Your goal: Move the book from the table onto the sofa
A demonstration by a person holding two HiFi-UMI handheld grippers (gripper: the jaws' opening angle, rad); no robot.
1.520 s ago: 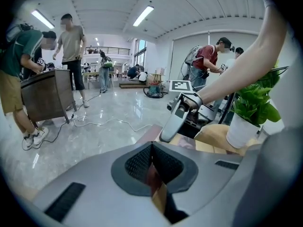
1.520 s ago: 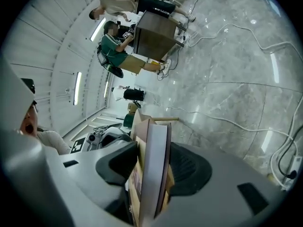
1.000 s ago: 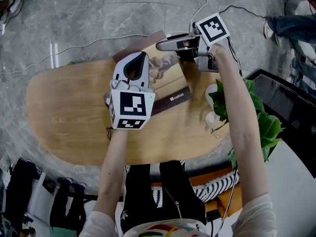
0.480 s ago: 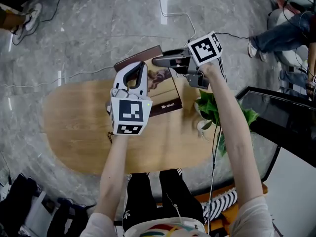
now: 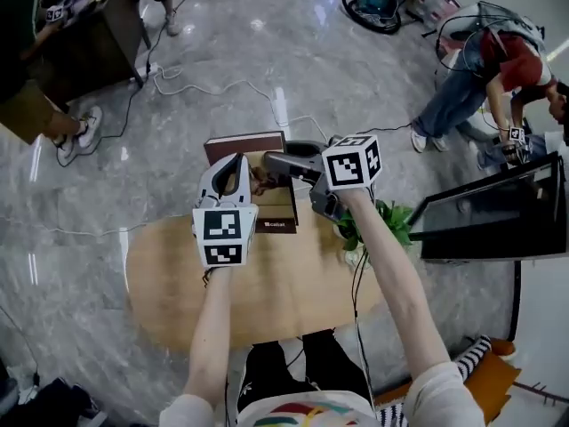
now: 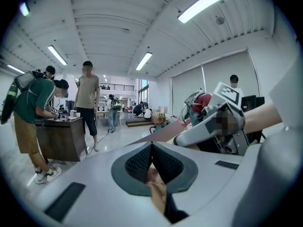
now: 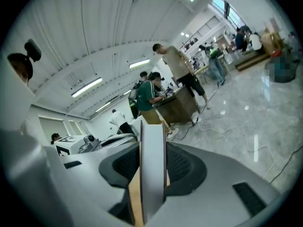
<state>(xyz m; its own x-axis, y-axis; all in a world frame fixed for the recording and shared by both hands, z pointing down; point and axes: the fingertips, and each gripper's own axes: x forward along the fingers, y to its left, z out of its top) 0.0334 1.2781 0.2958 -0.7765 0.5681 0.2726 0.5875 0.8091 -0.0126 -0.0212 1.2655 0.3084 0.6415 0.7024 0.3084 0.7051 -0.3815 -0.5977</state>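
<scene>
The book (image 5: 269,185), brown-covered with a pictured front, hangs in the air above the far edge of the oval wooden table (image 5: 178,278). My left gripper (image 5: 235,169) is shut on the book's left side; in the left gripper view its pads (image 6: 142,162) pinch a thin part of the book (image 6: 158,190). My right gripper (image 5: 276,161) is shut on the book's right side. In the right gripper view the white page block of the book (image 7: 152,155) stands upright between the pads (image 7: 182,167). The right gripper (image 6: 215,124) also shows in the left gripper view.
A potted green plant (image 5: 380,222) stands on the table's right end, beside my right arm. A black screen (image 5: 480,213) is at the right. Cables (image 5: 222,87) lie on the marble floor. People stand by a dark desk (image 5: 84,43) far left and at far right (image 5: 484,65).
Both grippers have risen together with the book, lifting it off the table. The table now looks smaller and lower, and more of the room is in view.
</scene>
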